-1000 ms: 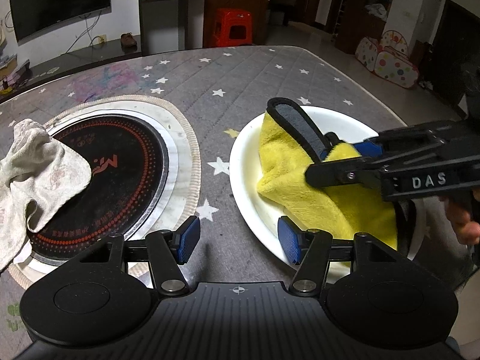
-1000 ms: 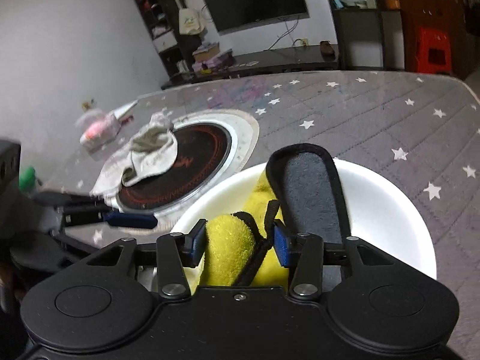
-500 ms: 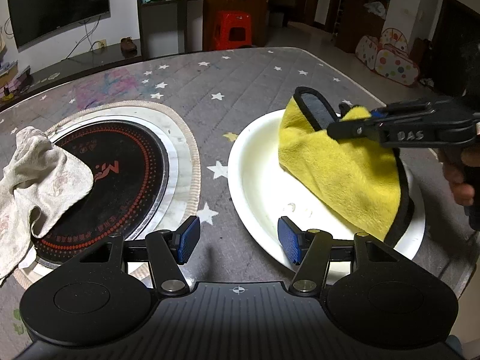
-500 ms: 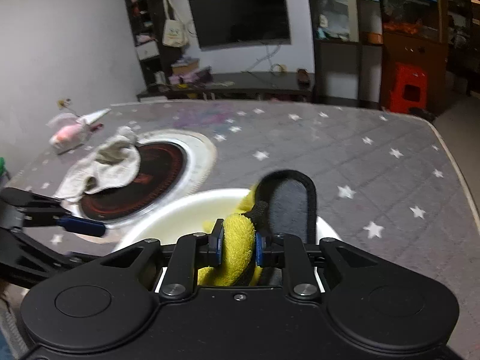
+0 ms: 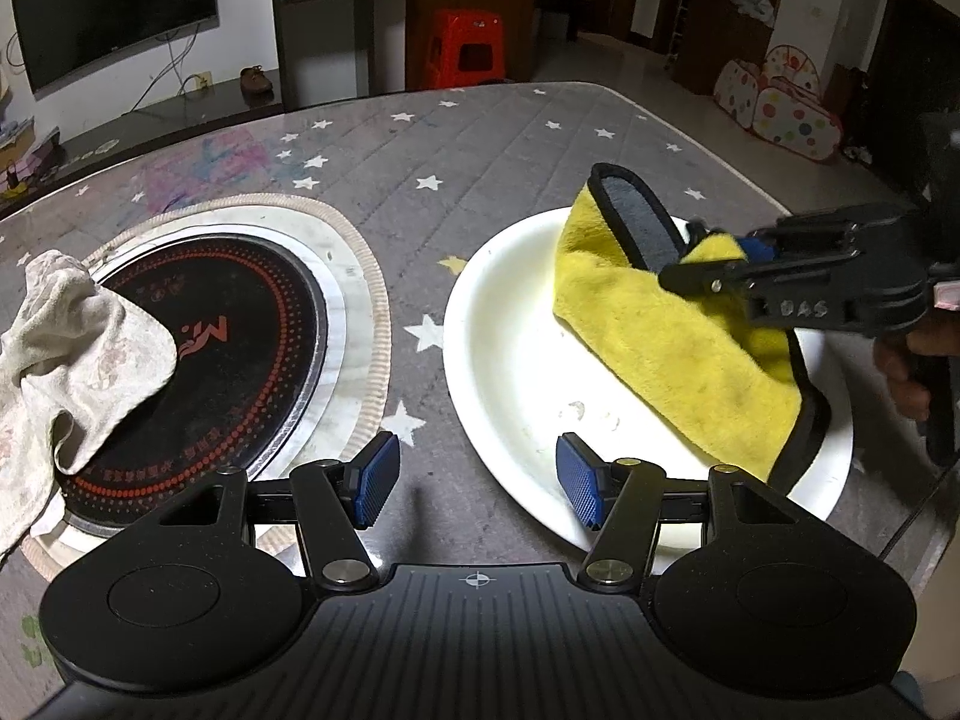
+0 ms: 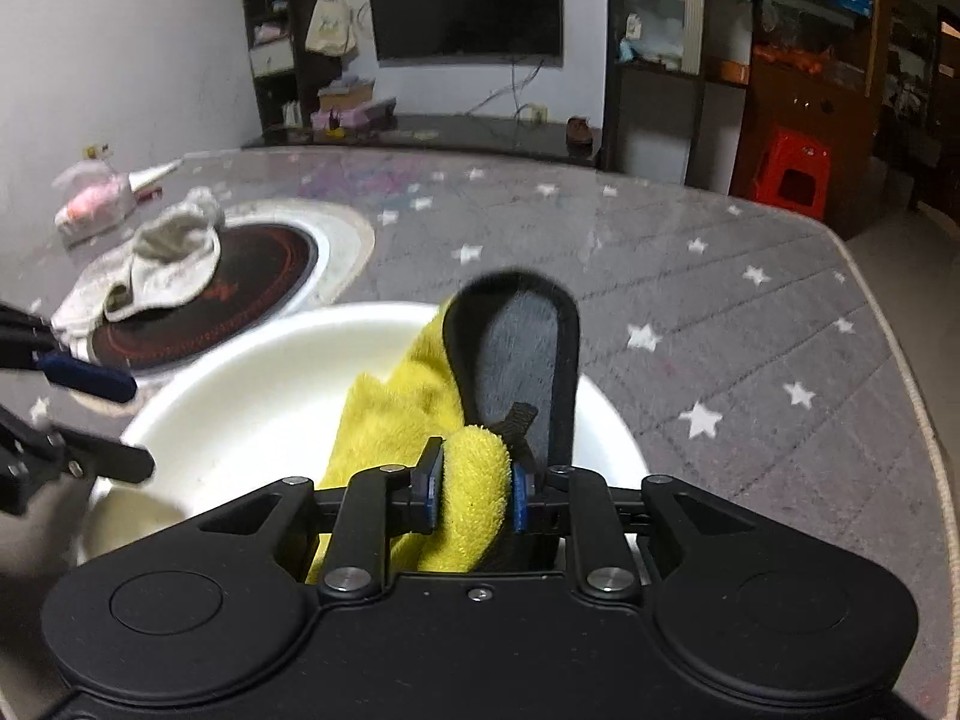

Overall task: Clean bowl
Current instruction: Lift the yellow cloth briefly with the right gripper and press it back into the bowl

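We see a living room with white walls and a black flat-screen television (image 6: 465, 3) mounted on the far wall (image 6: 120, 48), cables hanging beneath it. Below runs a long dark low cabinet (image 6: 420, 135) carrying boxes and a brown shoe (image 6: 579, 129). A tall dark shelving unit (image 6: 660, 54) stands to its right, next to a brown wooden cupboard (image 6: 807, 84) with a red plastic stool (image 6: 792, 174) in front. A beige cloth bag (image 6: 329, 24) hangs near the left shelves. In the left wrist view, a spotted play tent (image 5: 780, 102) sits on the pale floor (image 5: 624, 63).
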`<state>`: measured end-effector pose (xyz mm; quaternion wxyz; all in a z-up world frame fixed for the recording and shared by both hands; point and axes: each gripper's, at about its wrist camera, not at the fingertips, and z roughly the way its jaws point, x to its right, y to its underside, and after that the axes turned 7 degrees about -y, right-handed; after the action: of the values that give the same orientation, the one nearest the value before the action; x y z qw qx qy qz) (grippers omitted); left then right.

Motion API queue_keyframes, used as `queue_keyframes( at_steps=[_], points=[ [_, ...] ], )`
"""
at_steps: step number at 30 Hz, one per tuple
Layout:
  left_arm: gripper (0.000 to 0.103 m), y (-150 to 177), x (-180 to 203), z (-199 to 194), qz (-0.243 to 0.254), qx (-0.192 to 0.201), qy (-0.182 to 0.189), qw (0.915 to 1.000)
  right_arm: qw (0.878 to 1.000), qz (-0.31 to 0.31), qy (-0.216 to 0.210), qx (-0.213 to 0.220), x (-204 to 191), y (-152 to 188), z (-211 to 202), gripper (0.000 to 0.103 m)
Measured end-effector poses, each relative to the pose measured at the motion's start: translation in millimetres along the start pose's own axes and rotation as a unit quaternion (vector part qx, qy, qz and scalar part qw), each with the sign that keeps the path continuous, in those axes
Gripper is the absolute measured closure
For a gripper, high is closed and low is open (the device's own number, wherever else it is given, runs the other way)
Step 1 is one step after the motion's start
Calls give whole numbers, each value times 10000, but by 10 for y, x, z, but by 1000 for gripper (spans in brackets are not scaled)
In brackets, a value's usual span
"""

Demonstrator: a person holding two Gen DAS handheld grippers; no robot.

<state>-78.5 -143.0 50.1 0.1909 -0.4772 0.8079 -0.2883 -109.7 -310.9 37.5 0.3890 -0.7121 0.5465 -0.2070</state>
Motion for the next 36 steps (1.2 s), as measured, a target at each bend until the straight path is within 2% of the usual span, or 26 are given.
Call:
queue_keyframes(
  at_steps=[4,5,7,9,13,20,23,24,26,30,32,35,36],
  points=[
    [44,8,10,7,-6,-14,16,10000,9998,-15,-38,195,-29,-87,-134,68],
    [44,10,12,9,-7,-17,21,10000,9997,-25,-31,230,-35,-103,-152,62],
    [44,16,24,22,-11,-45,43,10000,9987,-97,113,480,-97,-157,-238,59],
    [44,18,29,24,-8,-58,42,10000,9978,-262,271,541,-153,-195,-253,49],
    [43,15,26,17,-14,-53,59,10000,9953,-537,490,634,-217,-249,-270,49],
    [43,20,9,83,-64,-118,59,9999,9948,-396,389,849,-164,-319,-367,49],
    [43,41,7,42,-58,-141,57,9999,9893,-430,637,1242,-189,-329,-485,49],
    [43,52,6,12,-52,-149,53,9999,9779,-682,1007,1703,-249,-361,-638,49],
    [43,62,9,-19,-60,-159,64,9998,9765,-807,1000,1733,-262,-445,-723,47],
    [43,80,16,-70,-86,-176,94,9998,9848,-773,695,1391,-247,-460,-652,47],
    [43,89,20,-96,-98,-185,109,9997,9885,-820,611,1114,-257,-405,-535,47],
    [43,39,58,107,-102,-225,96,9996,9963,-623,270,524,-221,-297,-247,47],
    [43,41,59,110,-120,-235,104,9996,9972,-554,230,447,-207,-278,-197,47]
  ],
)
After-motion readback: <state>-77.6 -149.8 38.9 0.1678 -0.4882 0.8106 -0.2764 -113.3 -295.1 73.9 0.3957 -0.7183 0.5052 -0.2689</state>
